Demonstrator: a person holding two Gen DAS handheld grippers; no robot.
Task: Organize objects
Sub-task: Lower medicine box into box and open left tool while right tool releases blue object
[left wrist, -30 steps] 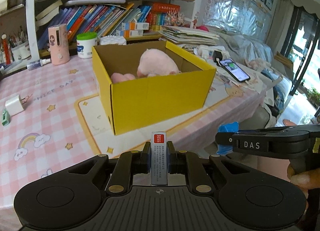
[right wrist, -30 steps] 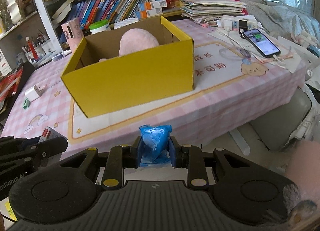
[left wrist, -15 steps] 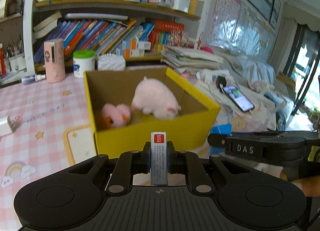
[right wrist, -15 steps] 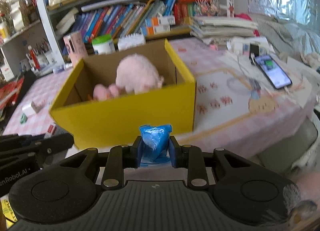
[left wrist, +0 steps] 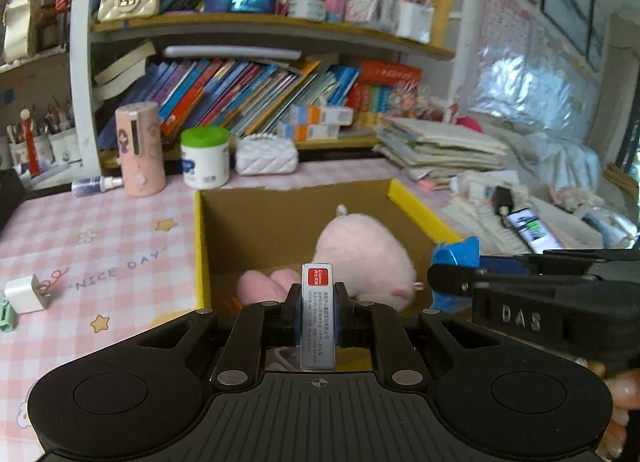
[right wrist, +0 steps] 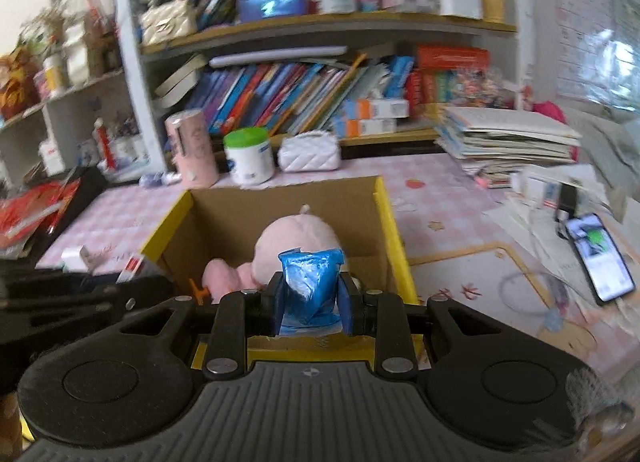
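Observation:
My left gripper point(left wrist: 317, 302) is shut on a slim grey box with a red label point(left wrist: 317, 318), held upright over the near edge of the yellow cardboard box point(left wrist: 200, 246). My right gripper point(right wrist: 313, 294) is shut on a crumpled blue packet point(right wrist: 310, 286), also above the yellow box point(right wrist: 394, 238). Inside the box lie a pink plush toy point(left wrist: 360, 258) point(right wrist: 296, 238) and a smaller pink plush piece point(left wrist: 260, 286). The right gripper point(left wrist: 452, 278) shows at the right of the left wrist view, with the blue packet point(left wrist: 456, 254) at its tip.
A pink checked tablecloth point(left wrist: 100, 246) covers the table. Behind the box stand a pink cylinder point(left wrist: 140, 150), a green-lidded jar point(left wrist: 205, 158) and a white quilted pouch point(left wrist: 266, 154). A white charger point(left wrist: 26, 294) lies left; a phone point(right wrist: 598, 256) and paper stacks point(right wrist: 508, 142) lie right. Bookshelves rise behind.
Both grippers have moved forward and a little up, from in front of the yellow box to above its near edge. The box's inside and the plush toys now fill the view. Both grips are unchanged.

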